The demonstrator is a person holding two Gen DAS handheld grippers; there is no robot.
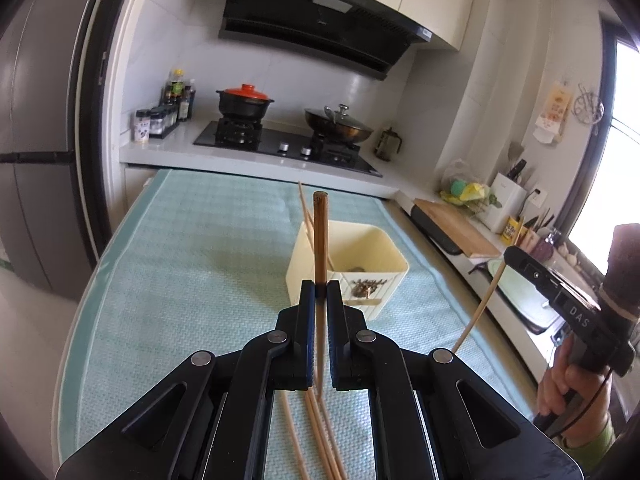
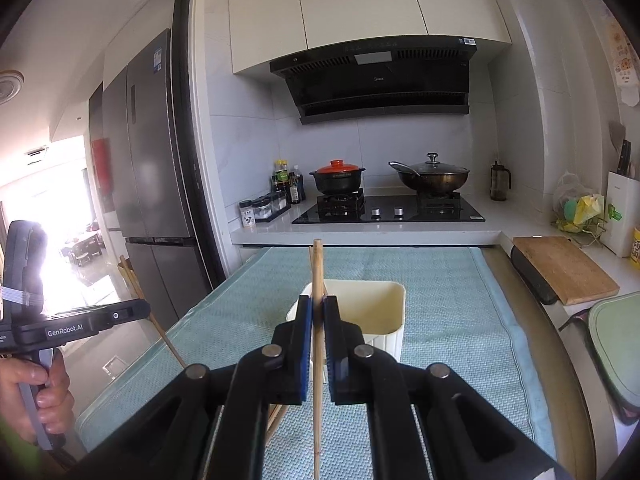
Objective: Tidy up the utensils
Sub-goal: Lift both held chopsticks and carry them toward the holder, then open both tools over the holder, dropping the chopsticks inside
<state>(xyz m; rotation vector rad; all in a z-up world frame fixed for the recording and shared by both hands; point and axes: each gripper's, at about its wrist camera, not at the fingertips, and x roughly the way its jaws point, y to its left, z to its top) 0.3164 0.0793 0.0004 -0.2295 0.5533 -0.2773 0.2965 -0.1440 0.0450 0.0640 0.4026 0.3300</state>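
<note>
My left gripper (image 1: 321, 289) is shut on a brown wooden chopstick (image 1: 321, 232) held upright above the table. My right gripper (image 2: 317, 307) is shut on a pale wooden chopstick (image 2: 318, 268), also upright. A cream square utensil holder (image 1: 372, 256) stands on the teal mat just beyond both grippers, also in the right wrist view (image 2: 372, 304). Chopsticks (image 1: 306, 212) lean in its left corner. Several loose chopsticks (image 1: 316, 432) lie on the mat under my left gripper. The right gripper also shows at the right edge of the left view (image 1: 508, 256), holding its chopstick (image 1: 480, 308).
The teal mat (image 1: 192, 264) covers the table. Behind it is a counter with a gas hob (image 2: 388, 210), a red-lidded pot (image 2: 338, 178) and a wok (image 2: 430, 176). A wooden cutting board (image 2: 564, 268) lies on the right. A fridge (image 2: 152, 160) stands on the left.
</note>
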